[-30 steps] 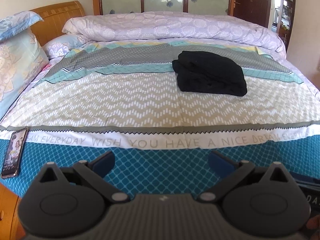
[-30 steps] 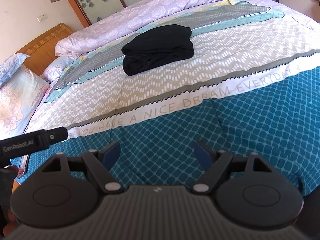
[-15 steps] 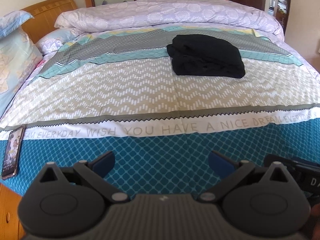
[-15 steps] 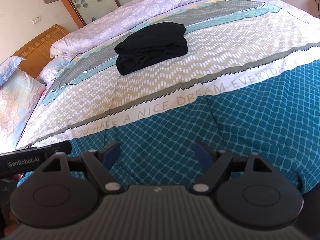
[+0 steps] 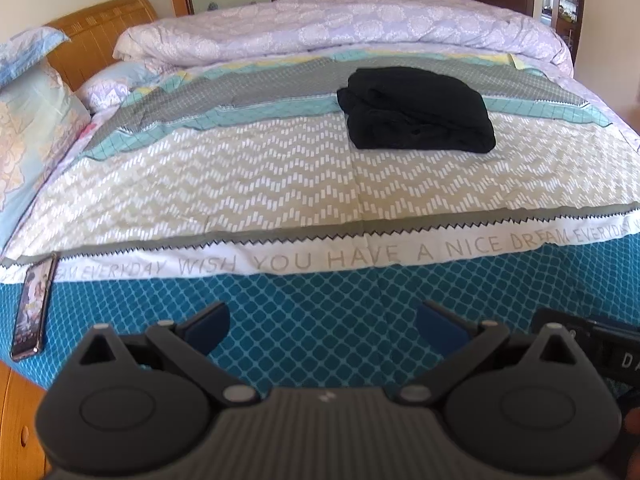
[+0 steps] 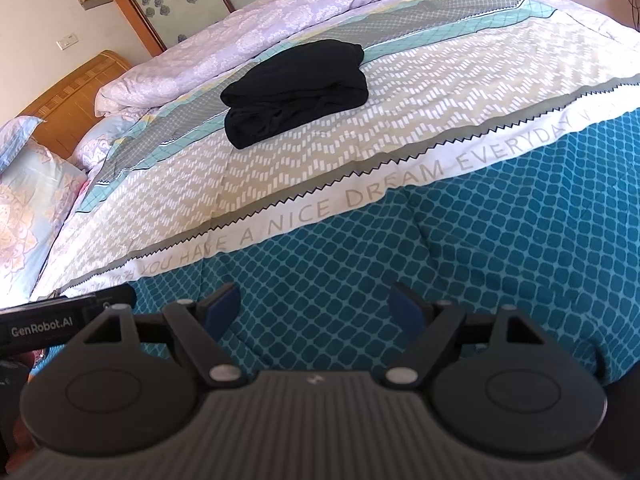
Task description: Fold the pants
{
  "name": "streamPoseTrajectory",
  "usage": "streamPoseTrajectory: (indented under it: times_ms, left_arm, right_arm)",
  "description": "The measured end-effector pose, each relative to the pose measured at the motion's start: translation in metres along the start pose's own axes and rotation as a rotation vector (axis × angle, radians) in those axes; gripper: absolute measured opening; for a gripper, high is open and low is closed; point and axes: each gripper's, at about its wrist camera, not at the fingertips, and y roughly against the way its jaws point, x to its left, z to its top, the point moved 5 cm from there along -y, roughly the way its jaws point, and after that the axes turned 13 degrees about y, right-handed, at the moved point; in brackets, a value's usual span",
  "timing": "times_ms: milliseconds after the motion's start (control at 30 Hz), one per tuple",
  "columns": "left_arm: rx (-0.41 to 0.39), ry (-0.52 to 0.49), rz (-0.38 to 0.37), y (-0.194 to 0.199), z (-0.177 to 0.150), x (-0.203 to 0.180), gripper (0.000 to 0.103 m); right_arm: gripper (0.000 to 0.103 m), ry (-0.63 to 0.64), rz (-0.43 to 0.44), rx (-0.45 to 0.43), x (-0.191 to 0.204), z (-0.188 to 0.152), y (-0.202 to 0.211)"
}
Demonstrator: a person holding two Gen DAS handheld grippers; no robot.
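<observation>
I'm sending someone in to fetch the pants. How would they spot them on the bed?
Start at the big bed with the patterned quilt. Just short of the rolled lilac duvet along its far side lies a folded bundle of black fabric pants. It is the only plain, dark thing on the bedding.

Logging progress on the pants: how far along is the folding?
Done: the black pants lie folded in a compact bundle on the bedspread. In hand: nothing; the left gripper and right gripper are open, over the near edge. Left: apparently nothing.
</observation>
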Motion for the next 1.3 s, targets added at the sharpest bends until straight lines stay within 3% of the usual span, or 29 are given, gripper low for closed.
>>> streamPoseTrajectory:
  times_ms: [367,567,767,967,1133,1300]
  left_arm:
    - [0.054,0.024,-0.012,-0.006,-0.004,-0.002,0.103]
    - [0.142,0.051,0.005,-0.027,-0.012,0.003,0.103]
    - [0.18,0.026,0.075,-0.048,-0.019,0.007,0.103]
    - [0.248,0.037,0.061,-0.059,-0.027,0.007,0.103]
    - [0.19,0.016,0.059,-0.048,-0.017,0.004,0.103]
    - [0.005,0.004,0.098,-0.016,0.012,0.004,0.103]
  right_arm:
    - [0.085,-0.001,-0.012,0.015,-0.002,-0.002,-0.004]
    - [0.086,-0.002,-0.015,0.028,-0.004,-0.003,-0.006]
    - [0.086,-0.015,-0.02,0.047,-0.006,-0.006,-0.01]
    - [0.086,-0.014,-0.03,0.049,-0.007,-0.006,-0.011]
    - [0.086,-0.009,-0.044,0.038,-0.008,-0.004,-0.009]
    - [0.086,0.001,-0.085,-0.03,-0.011,0.005,0.003]
